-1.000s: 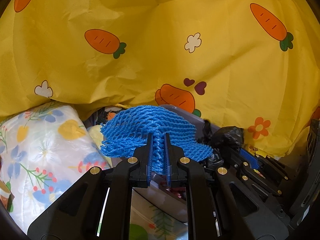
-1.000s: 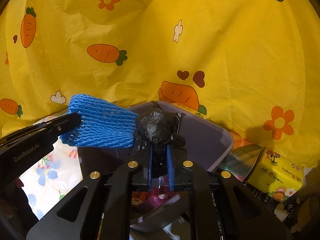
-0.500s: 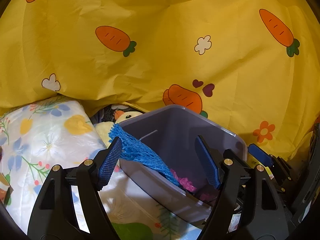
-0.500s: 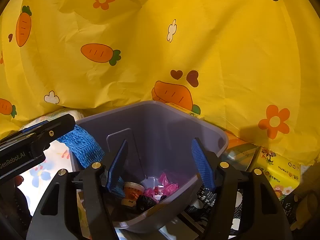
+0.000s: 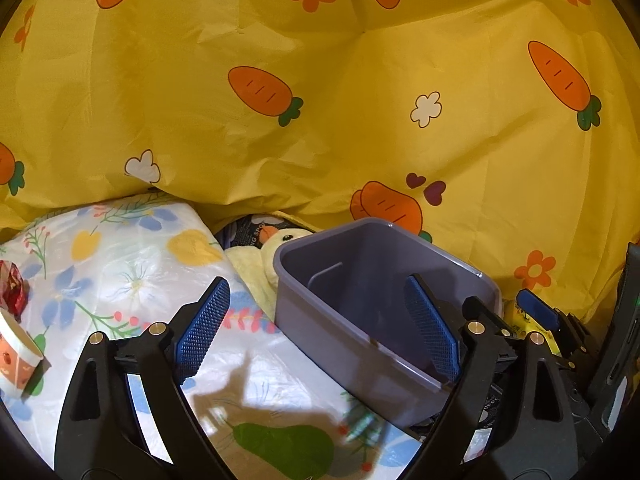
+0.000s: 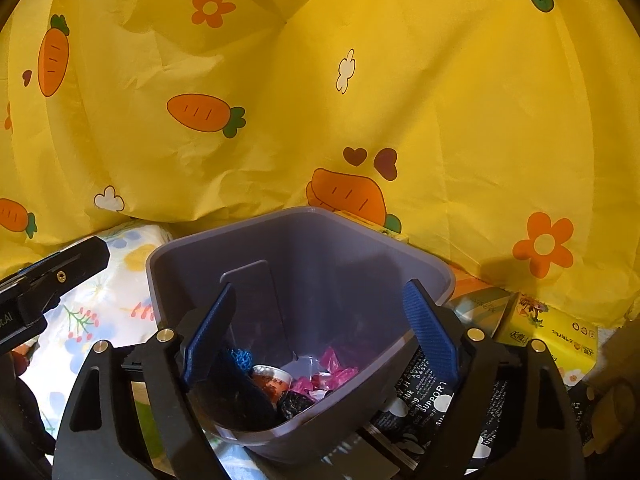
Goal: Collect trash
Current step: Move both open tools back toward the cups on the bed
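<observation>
A grey-purple plastic bin (image 5: 320, 308) (image 6: 304, 216) stands on the flowered tablecloth. In the right wrist view it holds a blue foam net (image 6: 242, 358), a black crumpled bag (image 6: 294, 402), a small paper cup (image 6: 272, 380) and pink wrappers (image 6: 334, 374). My left gripper (image 5: 316, 332) is open and empty, at the bin's left front. My right gripper (image 6: 318, 336) is open and empty, just over the bin's near rim. A paper cup (image 5: 18, 356) and a red wrapper (image 5: 12, 286) lie at the far left of the table.
A yellow carrot-print cloth (image 5: 320, 100) hangs behind everything. A yellow duck plush (image 5: 266, 256) lies behind the bin. A yellow tissue pack (image 6: 556, 334) and black printed packets (image 6: 424, 404) lie right of the bin. The flowered tablecloth (image 5: 132, 264) stretches left.
Both grippers opened. The blue net dropped from the left gripper and the black bag from the right into the bin. The left gripper has pulled back and left.
</observation>
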Demonstrator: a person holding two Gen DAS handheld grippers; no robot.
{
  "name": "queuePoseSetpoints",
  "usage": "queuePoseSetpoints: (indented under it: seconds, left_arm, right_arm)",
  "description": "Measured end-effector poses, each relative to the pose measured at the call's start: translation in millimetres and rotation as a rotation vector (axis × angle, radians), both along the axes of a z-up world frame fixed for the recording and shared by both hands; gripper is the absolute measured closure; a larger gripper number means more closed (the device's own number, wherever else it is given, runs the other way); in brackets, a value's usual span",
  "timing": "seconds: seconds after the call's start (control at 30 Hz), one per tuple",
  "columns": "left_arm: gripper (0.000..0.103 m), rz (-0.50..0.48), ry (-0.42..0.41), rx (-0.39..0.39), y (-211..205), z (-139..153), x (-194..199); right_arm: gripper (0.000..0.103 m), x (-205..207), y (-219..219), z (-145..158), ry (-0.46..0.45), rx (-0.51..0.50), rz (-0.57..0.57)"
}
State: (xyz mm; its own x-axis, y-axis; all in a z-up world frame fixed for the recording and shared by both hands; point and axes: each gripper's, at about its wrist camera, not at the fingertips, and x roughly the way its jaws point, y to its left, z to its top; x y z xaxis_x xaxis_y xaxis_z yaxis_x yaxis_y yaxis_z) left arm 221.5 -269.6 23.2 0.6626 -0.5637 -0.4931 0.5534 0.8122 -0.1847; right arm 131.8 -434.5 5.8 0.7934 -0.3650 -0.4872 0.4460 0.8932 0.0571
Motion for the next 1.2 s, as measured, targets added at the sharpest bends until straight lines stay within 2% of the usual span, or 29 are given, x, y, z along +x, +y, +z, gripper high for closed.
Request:
queuePoseSetpoints:
  seconds: [0.33,0.6,0.77,0.97,1.2]
  left_arm:
    - [0.015,0.085,-0.021,0.028,45.8,-3.3,-17.6]
    - [0.015,0.274,-0.004,0.09,115.0,-13.4,-22.5]
    - [0.015,0.418,-0.004,0.107,169.8,-14.7,-27.2]
    - [0.015,0.529,0.02,0.101,230.0,-21.2,-36.9]
    - [0.015,0.684,0.058,0.103,294.6,-34.3,-42.4]
  right_arm:
    - [0.019,-10.9,15.0,2.0,-0.008,0.01,0.022]
    - [0.018,-15.4,40.5,5.9,-0.021,0.01,0.091]
    - [0.017,-7.8,69.1,6.6,-0.019,0.012,0.173]
    - [0.017,2.8,111.0,4.0,-0.008,0.016,0.279]
    - [0.015,21.9,190.5,-4.3,0.027,-0.025,0.51]
